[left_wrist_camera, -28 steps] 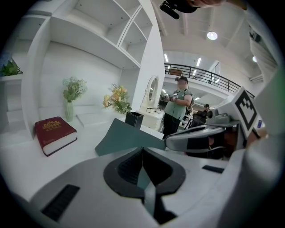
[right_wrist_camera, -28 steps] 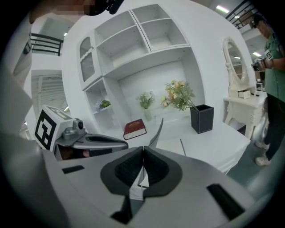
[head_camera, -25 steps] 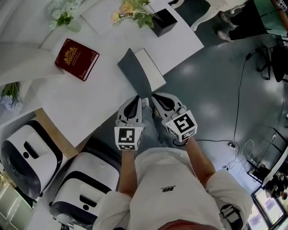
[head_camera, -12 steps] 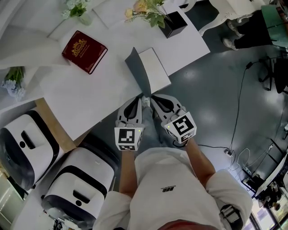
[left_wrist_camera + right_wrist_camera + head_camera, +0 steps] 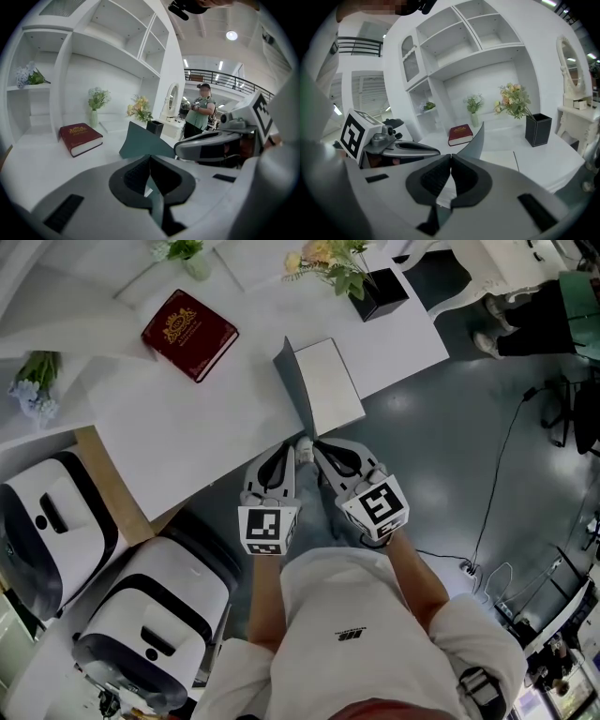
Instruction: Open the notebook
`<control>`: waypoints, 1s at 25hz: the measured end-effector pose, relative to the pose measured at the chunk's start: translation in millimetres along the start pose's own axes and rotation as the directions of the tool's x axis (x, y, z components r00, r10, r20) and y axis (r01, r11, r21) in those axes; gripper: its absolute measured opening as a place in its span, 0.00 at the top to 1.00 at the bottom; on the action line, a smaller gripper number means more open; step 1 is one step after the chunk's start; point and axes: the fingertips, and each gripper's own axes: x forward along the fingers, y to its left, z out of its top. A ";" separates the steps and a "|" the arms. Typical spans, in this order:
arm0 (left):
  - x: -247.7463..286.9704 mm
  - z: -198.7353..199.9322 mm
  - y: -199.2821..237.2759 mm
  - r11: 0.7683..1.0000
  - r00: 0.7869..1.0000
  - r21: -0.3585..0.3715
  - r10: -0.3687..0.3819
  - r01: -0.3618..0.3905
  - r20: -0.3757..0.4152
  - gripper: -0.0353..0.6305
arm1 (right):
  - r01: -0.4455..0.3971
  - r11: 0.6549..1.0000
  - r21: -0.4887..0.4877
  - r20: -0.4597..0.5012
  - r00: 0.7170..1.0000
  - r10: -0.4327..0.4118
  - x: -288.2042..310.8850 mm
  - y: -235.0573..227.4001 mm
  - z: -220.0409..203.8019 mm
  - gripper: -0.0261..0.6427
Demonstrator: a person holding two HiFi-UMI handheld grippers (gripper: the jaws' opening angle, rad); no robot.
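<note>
At the near right of the white table (image 5: 187, 423): the notebook (image 5: 330, 388). Lies flat with its near end at the table's near edge, just beyond both sets of jaw tips. Runs lengthwise from near to far, with the far end leaning a little left. Hinges along the left long side and shows a bare white page facing up. Holds the grey cover (image 5: 292, 382) raised steeply off that side, outer face turned left, toward the red book (image 5: 189, 334) lying well apart at the far left.

For the left gripper (image 5: 150, 158): jaws together, with the cover's broad grey face rising just past the tip. For the right gripper (image 5: 450, 156): jaws together too, tip right at the cover's near corner; impossible to tell whether touching it. Side by side, almost tip to tip, at the table's near edge.

Against a second ago: same closed jaws, same side-by-side pose, same spot in the head view. Now shows the cover as a narrower grey band there, and the notebook turned more upright in that picture. Finds the red book, the black box (image 5: 386, 294) and the table's right corner all shifted up and to the right in the frame.
</note>
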 end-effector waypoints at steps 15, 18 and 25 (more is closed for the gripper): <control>-16.6 -9.8 15.7 0.997 0.998 -0.035 0.065 -0.065 0.004 0.95 | -0.080 0.996 -0.033 -0.022 0.997 0.080 13.9 22.8 -2.7 0.96; -20.4 -11.7 19.6 0.996 0.997 -0.043 0.076 -0.076 0.007 0.95 | -0.094 0.995 -0.038 -0.029 0.995 0.092 17.0 27.8 -3.3 0.96; -28.3 -19.7 30.0 0.993 0.995 -0.060 0.099 -0.099 -0.001 0.95 | -0.114 0.993 -0.041 -0.047 0.993 0.112 25.1 38.5 -3.4 0.96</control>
